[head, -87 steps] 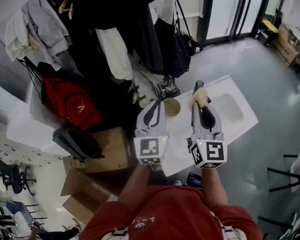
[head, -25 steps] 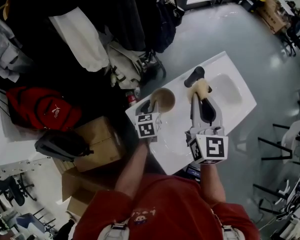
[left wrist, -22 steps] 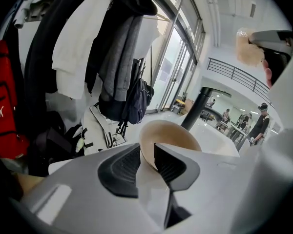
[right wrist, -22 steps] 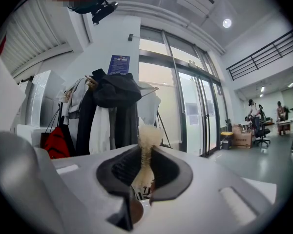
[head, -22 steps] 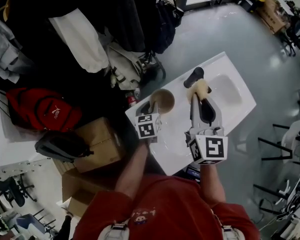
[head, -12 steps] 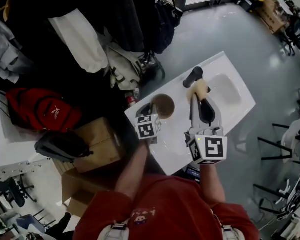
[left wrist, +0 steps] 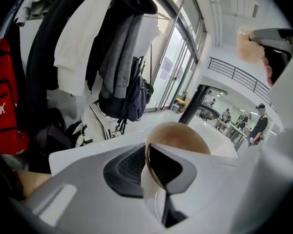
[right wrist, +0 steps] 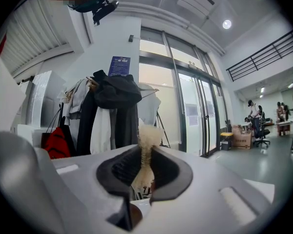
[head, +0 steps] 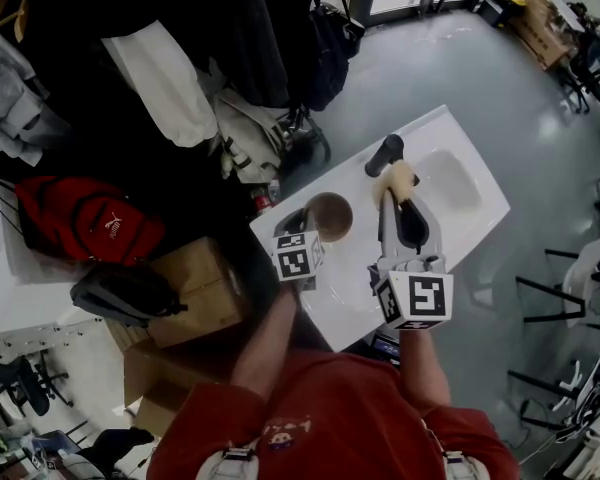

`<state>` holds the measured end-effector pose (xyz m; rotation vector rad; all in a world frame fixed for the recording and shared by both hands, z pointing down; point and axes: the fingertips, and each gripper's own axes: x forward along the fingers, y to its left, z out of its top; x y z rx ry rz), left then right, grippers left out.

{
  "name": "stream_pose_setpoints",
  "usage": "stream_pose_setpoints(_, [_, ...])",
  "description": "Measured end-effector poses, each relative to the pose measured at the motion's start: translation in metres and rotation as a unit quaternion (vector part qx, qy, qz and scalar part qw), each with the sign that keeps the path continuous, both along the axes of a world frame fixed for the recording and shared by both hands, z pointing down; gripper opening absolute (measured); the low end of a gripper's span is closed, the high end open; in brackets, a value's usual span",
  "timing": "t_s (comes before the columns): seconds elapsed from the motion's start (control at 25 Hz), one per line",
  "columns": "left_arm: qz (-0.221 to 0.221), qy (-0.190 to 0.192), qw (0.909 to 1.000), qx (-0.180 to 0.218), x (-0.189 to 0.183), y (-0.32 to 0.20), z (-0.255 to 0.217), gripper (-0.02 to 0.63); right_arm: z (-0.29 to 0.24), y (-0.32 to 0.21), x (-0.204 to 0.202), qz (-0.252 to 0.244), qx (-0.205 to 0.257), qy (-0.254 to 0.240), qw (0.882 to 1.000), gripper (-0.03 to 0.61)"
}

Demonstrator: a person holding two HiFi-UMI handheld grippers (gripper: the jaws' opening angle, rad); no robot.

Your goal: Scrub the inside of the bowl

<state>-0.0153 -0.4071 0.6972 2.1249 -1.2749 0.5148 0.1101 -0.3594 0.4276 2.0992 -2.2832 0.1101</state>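
Bowl (head: 329,215) sat on the white counter (head: 352,298) beside the faucet (head: 385,154). The left tool (left wrist: 147,162) had just been closing and pinched the near rim. The right tool (right wrist: 144,167) clamped a tan sponge (right wrist: 147,135), clear of the bowl. Such a thin rim grip could slip under sideways scrubbing and tip the bowl.

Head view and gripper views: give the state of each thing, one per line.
bowl, rim pinched by left gripper
left gripper, jaws have just been closing, now on bowl rim
sponge, squashed in right gripper
right gripper, shut on sponge
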Motion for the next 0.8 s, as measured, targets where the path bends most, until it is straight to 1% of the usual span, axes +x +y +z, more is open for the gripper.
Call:
stream_pose_setpoints(0.12, [0.001,-0.004,1.0000,0.003,0.000,0.002,-0.004,0.032,-0.002,0.002,0.000,0.000,0.002,-0.005,1.000,0.051])
stream_pose_setpoints(0.28, [-0.002,-0.009,0.9998,0.017,-0.001,0.002,-0.014,0.028,-0.005,0.006,0.000,-0.002,0.008,-0.008,1.000,0.051])
stream_pose_setpoints(0.52, [-0.009,-0.008,0.9996,0.025,-0.004,0.010,-0.025,0.028,-0.011,0.015,0.000,-0.009,0.015,-0.012,1.000,0.051])
stream_pose_setpoints(0.68, [-0.016,-0.003,0.9989,0.044,-0.004,0.015,-0.045,0.028,-0.017,0.025,0.002,-0.012,0.022,-0.017,1.000,0.051])
stream_pose_setpoints(0.8, [-0.025,0.000,0.9975,0.066,-0.005,0.018,-0.064,0.028,-0.021,0.032,0.001,-0.016,0.028,-0.021,0.999,0.051])
